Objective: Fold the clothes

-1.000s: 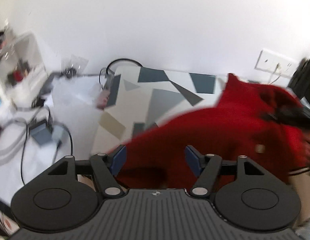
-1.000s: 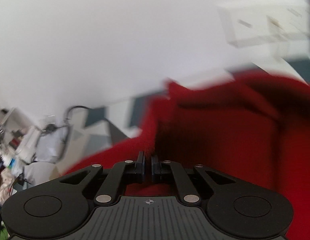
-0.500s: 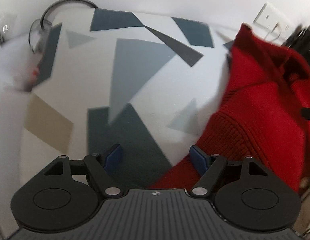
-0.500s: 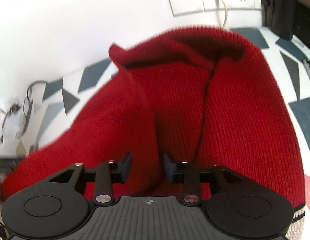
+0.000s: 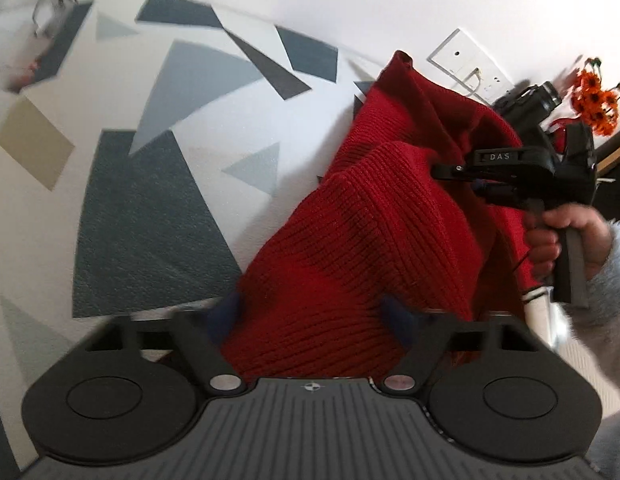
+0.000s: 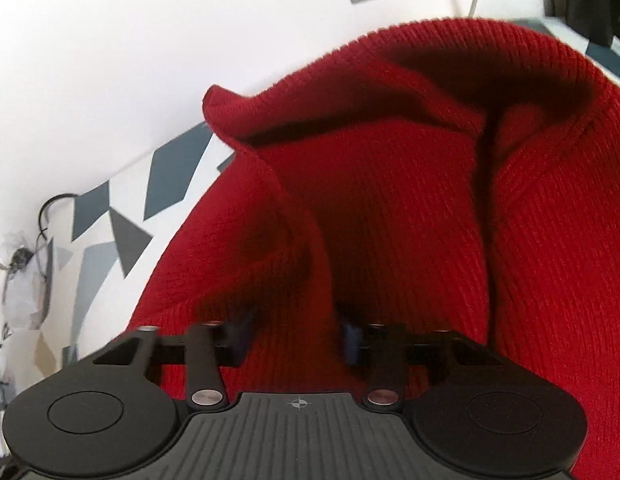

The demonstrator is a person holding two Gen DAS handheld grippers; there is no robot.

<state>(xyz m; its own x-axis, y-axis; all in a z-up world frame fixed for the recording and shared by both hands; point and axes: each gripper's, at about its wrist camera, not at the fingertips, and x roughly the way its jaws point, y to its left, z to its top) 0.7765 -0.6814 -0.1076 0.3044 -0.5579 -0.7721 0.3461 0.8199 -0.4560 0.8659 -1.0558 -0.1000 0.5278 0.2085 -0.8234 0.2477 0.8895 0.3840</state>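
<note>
Both tools are closing on the red sweater [image 5: 373, 240] bunched on the patterned table [image 5: 158, 208]: left tool [image 5: 313, 312] half-open around a fold, right tool [image 6: 296, 336] narrower around another; next, firm pinches and lifting.

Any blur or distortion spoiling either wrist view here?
Left wrist view: blue fingers smeared, red ribbed knit sweater sharp, fisheye bends the patterned tabletop. Right wrist view: fingers blurred, deep shadow inside the sweater fold.
</note>
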